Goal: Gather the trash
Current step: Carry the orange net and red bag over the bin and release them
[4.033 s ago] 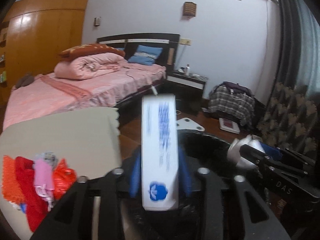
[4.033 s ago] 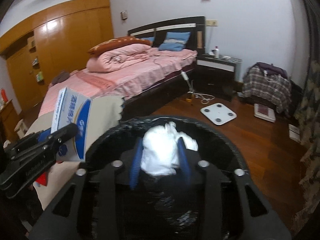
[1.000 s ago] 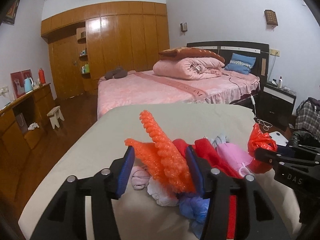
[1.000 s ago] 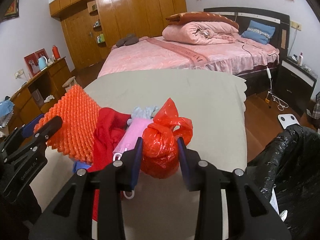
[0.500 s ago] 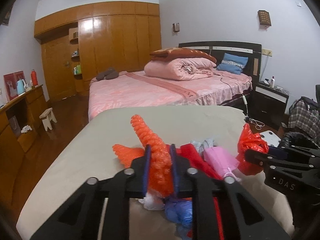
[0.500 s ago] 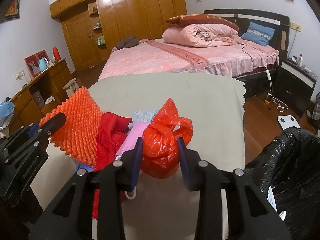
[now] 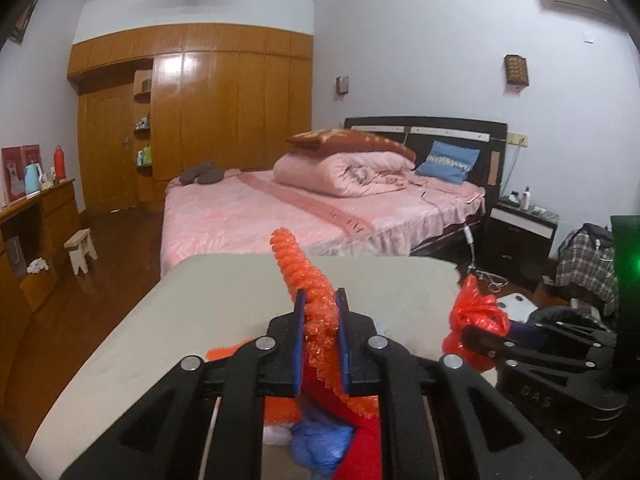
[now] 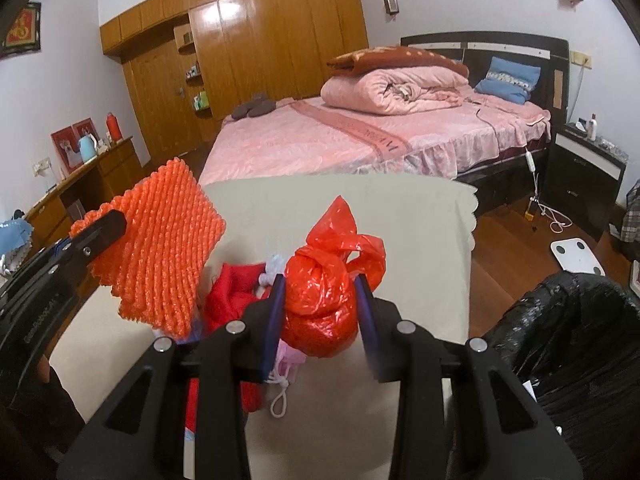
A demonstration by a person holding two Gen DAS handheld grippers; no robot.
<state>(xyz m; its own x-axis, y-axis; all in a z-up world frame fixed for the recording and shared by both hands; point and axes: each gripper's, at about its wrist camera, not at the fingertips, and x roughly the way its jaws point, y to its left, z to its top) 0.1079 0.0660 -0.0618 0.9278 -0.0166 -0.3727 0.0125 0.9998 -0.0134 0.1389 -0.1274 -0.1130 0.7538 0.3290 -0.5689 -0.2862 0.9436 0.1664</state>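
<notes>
- L gripper (image 7: pixel 321 316): jaws nearly closed, clamped on orange foam net (image 7: pixel 316 304), centre of left-wrist view; net lifted off the table (image 7: pixel 168 320), top end poking up past the pads.
- R gripper (image 8: pixel 320 300): jaws part open, pinching knotted red bag (image 8: pixel 324 292), centre of right-wrist view, held above the tabletop.
- Pile, lower left-centre of right-wrist view: red cloth (image 8: pixel 228 292), pink mask (image 8: pixel 290 360) w/ white loop, under the bag.
- Blue wad (image 7: pixel 316 444), bottom centre of left-wrist view.
- Bin (image 8: pixel 580 352), black liner, lower right, just beside table.
- Bed (image 8: pixel 360 132), upper centre.
</notes>
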